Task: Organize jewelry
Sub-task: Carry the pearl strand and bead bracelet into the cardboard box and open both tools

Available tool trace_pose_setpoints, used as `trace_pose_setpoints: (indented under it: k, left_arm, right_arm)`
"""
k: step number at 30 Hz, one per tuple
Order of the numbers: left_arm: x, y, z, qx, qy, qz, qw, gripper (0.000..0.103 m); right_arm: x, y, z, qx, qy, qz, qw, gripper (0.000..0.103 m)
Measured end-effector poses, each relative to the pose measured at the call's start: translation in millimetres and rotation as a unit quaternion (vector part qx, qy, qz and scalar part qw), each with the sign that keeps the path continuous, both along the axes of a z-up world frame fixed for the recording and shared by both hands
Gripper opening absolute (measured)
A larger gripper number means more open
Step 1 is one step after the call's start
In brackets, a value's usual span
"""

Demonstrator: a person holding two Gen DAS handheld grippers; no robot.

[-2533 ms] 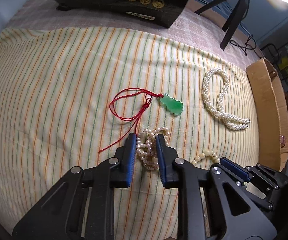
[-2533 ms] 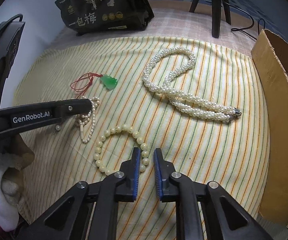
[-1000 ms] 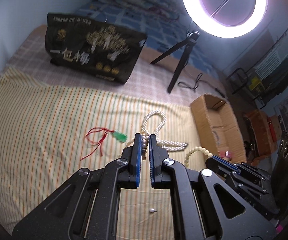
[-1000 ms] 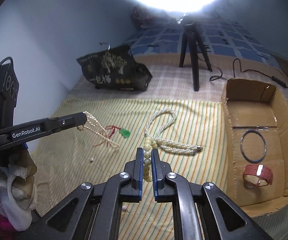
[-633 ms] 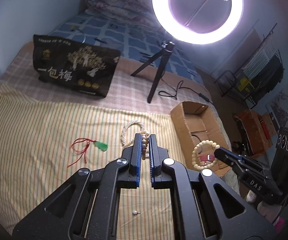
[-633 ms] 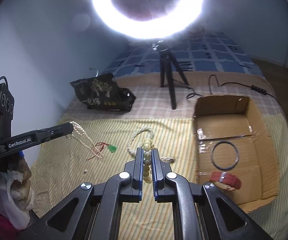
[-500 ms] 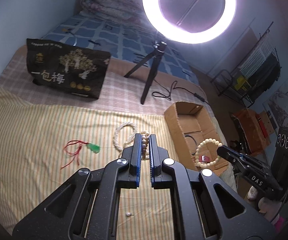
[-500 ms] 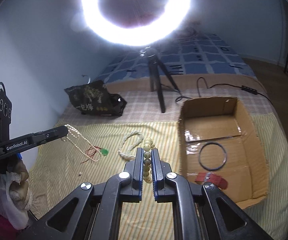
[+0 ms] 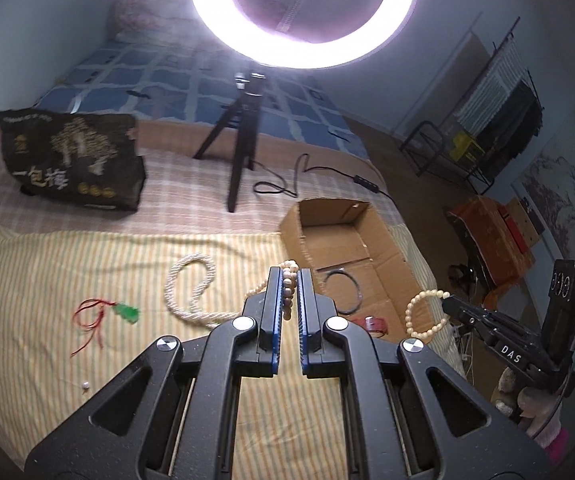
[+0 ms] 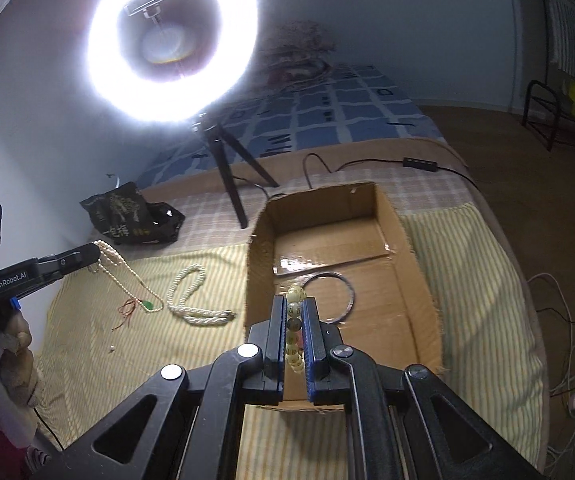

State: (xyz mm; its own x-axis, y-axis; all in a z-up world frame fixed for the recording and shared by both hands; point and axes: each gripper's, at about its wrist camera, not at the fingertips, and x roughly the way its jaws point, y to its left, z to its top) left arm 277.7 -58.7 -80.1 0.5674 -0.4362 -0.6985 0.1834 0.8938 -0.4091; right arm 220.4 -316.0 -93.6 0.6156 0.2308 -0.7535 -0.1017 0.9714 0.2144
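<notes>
Both bracelets now nearer cardboard box (image 10: 419, 280); inside, black ring (image 10: 337, 294), red watch (image 9: 375, 325)

Lit ring light (image 9: 302, 12) on a black tripod (image 9: 236, 136) stands on a bed with a blue patchwork quilt (image 10: 327, 112), checked sheet, and yellow striped cloth (image 9: 47, 280). Pale blue walls, brown floor (image 10: 527, 152). Metal rack (image 9: 483, 128) along the wall, cables trailing across the floor.

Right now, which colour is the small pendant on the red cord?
Green pendant, clearest in the left wrist view.
</notes>
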Motion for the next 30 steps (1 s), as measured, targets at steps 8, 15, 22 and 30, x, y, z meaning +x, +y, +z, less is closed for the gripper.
trace_pose_setpoints:
  k: [8, 15, 22, 30]
  left_arm:
    - [17.9, -46.4, 11.9, 0.005, -0.020, -0.031, 0.9993, 0.004]
    - [43.6, -82.7, 16.3, 0.011, -0.033, -0.045, 0.9984, 0.004]
    - [69.6, -112.3, 5.0, 0.027, -0.026, -0.051, 0.9980, 0.004]
    - [93.6, -128.8, -18.9, 0.035, 0.001, -0.050, 0.9981, 0.004]
  right_arm:
    - [-2.2, -27.9, -8.6, 0.004, 0.013, -0.018, 1.000, 0.005]
    - [-0.6, -38.6, -15.0, 0.004, 0.024, -0.022, 0.999, 0.005]
    - [2.2, -46.3, -20.9, 0.012, 0.033, -0.029, 0.999, 0.005]
    - [6.3, -50.0, -30.1, 0.014, 0.047, -0.035, 0.998, 0.005]
